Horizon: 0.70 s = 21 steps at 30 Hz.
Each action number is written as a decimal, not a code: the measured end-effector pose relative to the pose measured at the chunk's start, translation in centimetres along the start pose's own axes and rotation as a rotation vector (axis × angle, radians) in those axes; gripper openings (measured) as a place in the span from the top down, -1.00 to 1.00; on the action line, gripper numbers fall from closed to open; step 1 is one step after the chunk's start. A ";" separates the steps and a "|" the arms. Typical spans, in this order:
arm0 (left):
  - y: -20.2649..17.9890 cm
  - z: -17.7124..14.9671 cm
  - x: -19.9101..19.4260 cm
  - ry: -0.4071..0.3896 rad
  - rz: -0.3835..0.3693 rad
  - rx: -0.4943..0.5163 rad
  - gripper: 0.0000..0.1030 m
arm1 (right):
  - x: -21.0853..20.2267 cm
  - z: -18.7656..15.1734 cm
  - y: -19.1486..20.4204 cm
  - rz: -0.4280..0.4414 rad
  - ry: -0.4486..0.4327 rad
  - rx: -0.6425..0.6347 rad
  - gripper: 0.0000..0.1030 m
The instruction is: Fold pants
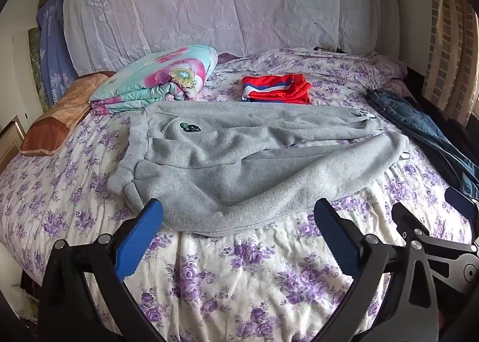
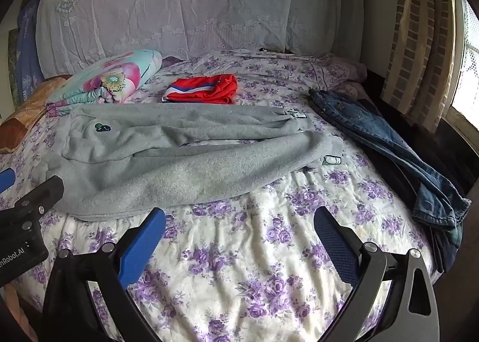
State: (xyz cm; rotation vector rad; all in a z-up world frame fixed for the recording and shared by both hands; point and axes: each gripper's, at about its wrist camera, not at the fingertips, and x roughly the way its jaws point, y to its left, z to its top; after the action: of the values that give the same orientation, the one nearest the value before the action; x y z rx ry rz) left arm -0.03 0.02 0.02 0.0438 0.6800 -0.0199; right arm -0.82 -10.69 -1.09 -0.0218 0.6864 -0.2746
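From the left wrist view, the left tool [image 1: 238, 211] hangs over the near edge of the bed [image 1: 239, 276], its 2 blue fingers [image 1: 140, 234] spread wide with nothing between them but the flowered sheet and the nearest hem of the grey pants [image 1: 239, 156]. The pants lie flat across the middle of the bed, waistband to the left, both legs running to the right, the nearer leg bulging toward the tool. Beyond them sits a folded red garment [image 1: 277, 87] with white and blue stripes. A folded floral quilt [image 1: 155, 81] lies at the back left, just beside an orange-brown pillow [image 1: 60, 120]. Blue jeans [image 1: 419, 129] stretch along the right edge of the bed. At the far right part of the right tool [image 1: 428, 240] shows, apart from the pants.

From the right wrist view, the right tool [image 2: 239, 222] is likewise spread wide, its blue fingers [image 2: 143, 243] framing bare sheet on the bed [image 2: 254, 252]. The grey pants [image 2: 179, 156] lie ahead and to the left, their near edge just beyond the left finger. The red garment [image 2: 203, 89], quilt [image 2: 110, 77] and jeans [image 2: 389, 144] keep the same layout. A patterned curtain [image 2: 419, 42] hangs at the right. The left tool [image 2: 21, 210] shows at the left edge, over the pants' near edge.
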 end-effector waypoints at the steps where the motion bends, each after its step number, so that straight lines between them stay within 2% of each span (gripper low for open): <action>1: 0.0 0.0 0.0 0.002 -0.001 -0.001 -0.91 | 0.0 0.0 0.0 0.001 0.000 0.000 -0.93; 21: 0.0 0.0 0.0 0.004 0.001 0.000 -0.91 | 0.3 -0.2 0.7 0.017 0.008 0.007 -0.93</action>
State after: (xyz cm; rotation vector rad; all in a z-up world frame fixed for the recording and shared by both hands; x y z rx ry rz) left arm -0.01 0.03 0.01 0.0439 0.6839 -0.0190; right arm -0.54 -10.03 -1.47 -0.0079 0.6932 -0.2614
